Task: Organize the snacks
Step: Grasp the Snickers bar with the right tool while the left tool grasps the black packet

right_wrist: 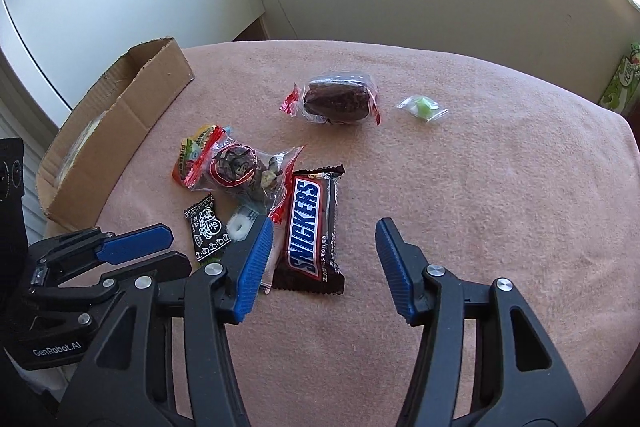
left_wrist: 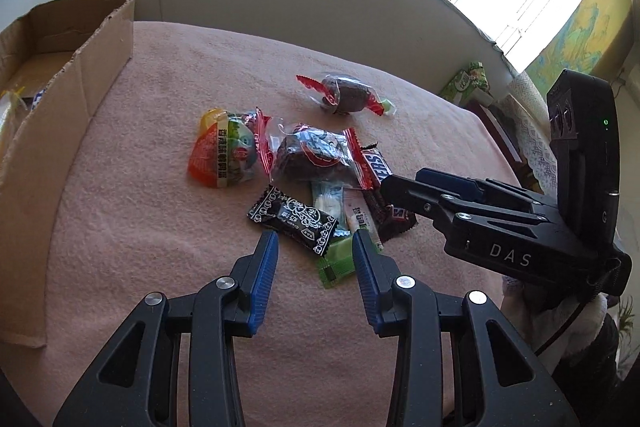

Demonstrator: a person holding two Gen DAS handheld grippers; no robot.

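Note:
Snacks lie in a heap on a pink cloth. A Snickers bar [right_wrist: 310, 231] lies between the fingers of my open right gripper [right_wrist: 324, 227], which also shows in the left wrist view [left_wrist: 404, 183]. My open left gripper [left_wrist: 316, 237] hovers just short of a black patterned candy [left_wrist: 294, 219] and a green packet [left_wrist: 336, 261]; it also shows in the right wrist view [right_wrist: 160, 239]. A wrapped brown cake [right_wrist: 240, 167], an orange jelly cup [left_wrist: 222, 155], a second brown cake [right_wrist: 336, 101] and a small green candy [right_wrist: 422, 109] lie farther off.
An open cardboard box [left_wrist: 60, 99] with some packets inside stands at the left of the cloth; it also shows in the right wrist view [right_wrist: 120, 115]. A wall and a window sill with plants stand behind. A green carton [right_wrist: 624, 83] stands at the far right.

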